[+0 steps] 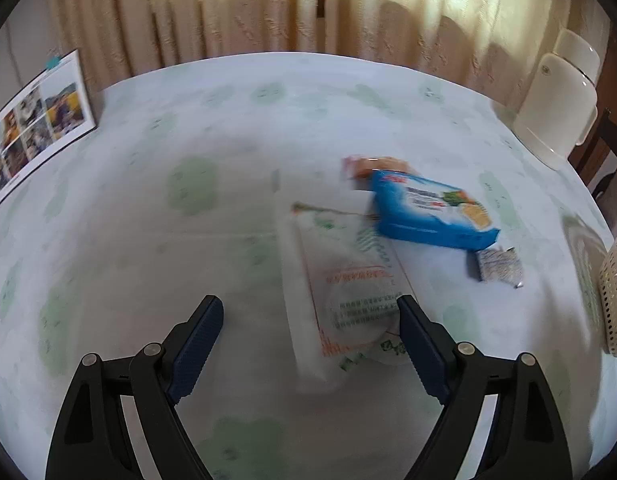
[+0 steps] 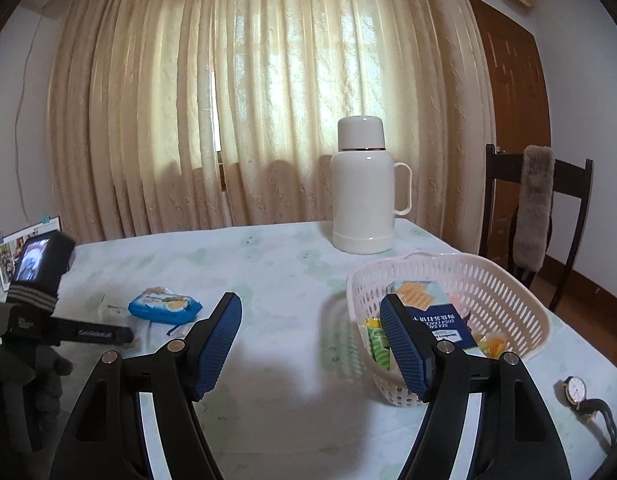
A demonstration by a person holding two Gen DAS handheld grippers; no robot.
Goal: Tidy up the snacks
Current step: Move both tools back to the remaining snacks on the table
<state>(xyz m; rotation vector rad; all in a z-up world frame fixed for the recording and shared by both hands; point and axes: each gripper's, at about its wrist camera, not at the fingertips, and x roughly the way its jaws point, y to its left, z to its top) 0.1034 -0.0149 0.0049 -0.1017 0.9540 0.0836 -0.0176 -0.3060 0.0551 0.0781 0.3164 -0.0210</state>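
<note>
In the left wrist view my left gripper (image 1: 308, 302) is open just above a white snack packet with orange print (image 1: 348, 280), which lies flat between its fingertips, untouched. Beyond it lie a blue cracker pack (image 1: 428, 210), a pinkish packet (image 1: 372, 166) and a small silver sachet (image 1: 500, 268). In the right wrist view my right gripper (image 2: 310, 298) is open and empty over the tablecloth. Just right of it stands a white plastic basket (image 2: 488, 276) holding a dark blue cracker box (image 2: 440, 320) and yellow-green packets. The blue cracker pack (image 2: 164, 306) lies to the left.
A cream thermos jug (image 2: 364, 184) stands at the table's far side. A wristwatch (image 2: 576, 390) lies near the right edge, with a dark chair (image 2: 536, 208) behind. A photo card (image 1: 32, 128) leans at far left. A gloved hand (image 2: 24, 380) holds the left tool.
</note>
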